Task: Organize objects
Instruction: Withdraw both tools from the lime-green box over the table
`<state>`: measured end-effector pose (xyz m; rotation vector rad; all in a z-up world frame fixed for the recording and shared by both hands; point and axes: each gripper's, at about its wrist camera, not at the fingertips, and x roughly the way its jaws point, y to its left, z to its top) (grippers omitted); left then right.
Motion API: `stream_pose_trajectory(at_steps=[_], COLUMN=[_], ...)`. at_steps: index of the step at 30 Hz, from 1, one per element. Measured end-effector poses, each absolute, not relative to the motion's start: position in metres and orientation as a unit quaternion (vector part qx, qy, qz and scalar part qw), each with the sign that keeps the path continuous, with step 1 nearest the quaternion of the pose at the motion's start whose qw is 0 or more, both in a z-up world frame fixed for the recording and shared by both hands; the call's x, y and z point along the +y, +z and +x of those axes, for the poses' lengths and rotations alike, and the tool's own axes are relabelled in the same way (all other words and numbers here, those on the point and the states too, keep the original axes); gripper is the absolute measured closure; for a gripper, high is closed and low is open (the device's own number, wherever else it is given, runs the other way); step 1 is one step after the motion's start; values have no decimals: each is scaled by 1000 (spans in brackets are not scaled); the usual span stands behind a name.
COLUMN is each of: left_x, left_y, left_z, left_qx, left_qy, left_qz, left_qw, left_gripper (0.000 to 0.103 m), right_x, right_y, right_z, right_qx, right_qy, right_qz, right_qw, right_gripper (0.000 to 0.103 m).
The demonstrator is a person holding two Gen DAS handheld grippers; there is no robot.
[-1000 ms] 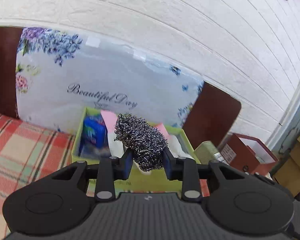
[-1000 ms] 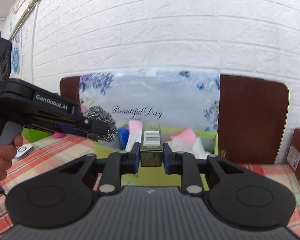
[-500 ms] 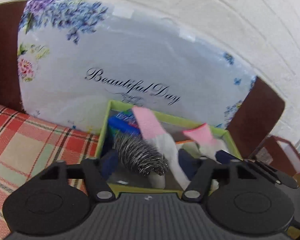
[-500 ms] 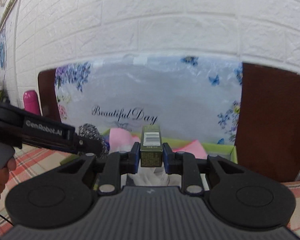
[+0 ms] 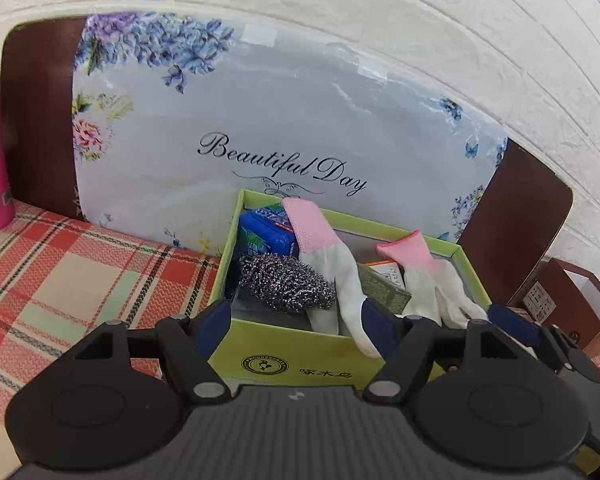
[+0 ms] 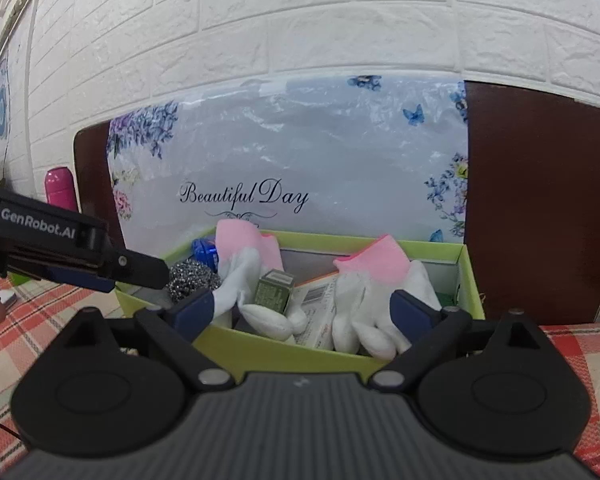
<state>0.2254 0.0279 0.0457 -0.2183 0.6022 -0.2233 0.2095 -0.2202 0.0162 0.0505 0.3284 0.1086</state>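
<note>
With both tongs spread apart and empty at the green box's (image 5: 296, 344) near wall, steel scourer (image 5: 286, 282) lies just ahead of left tongs (image 5: 294, 316); small olive box (image 6: 275, 290) ahead of right tongs (image 6: 302, 312), both inside.

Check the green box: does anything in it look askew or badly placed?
One white glove droops over the front wall of the green box, fingers outside. The small green carton lies tilted among the gloves. Steel scourer sits inside.
</note>
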Motion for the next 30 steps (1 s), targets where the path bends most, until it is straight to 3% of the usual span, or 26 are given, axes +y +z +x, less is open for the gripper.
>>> stream_pose_trajectory(at_steps=[13, 30], left_x=[12, 6], left_y=[73, 30], left_z=[150, 88], left_qx=[272, 325], left_qy=[-107, -98], left_qz=[-76, -67], left_qw=[953, 938], left_gripper=[28, 28], right_x=[-247, -251], right_y=[44, 22], right_z=[131, 41], right_qx=[131, 165], right_qy=[59, 39], right_qz=[95, 109], right_qw=[985, 980], right_gripper=[0, 0])
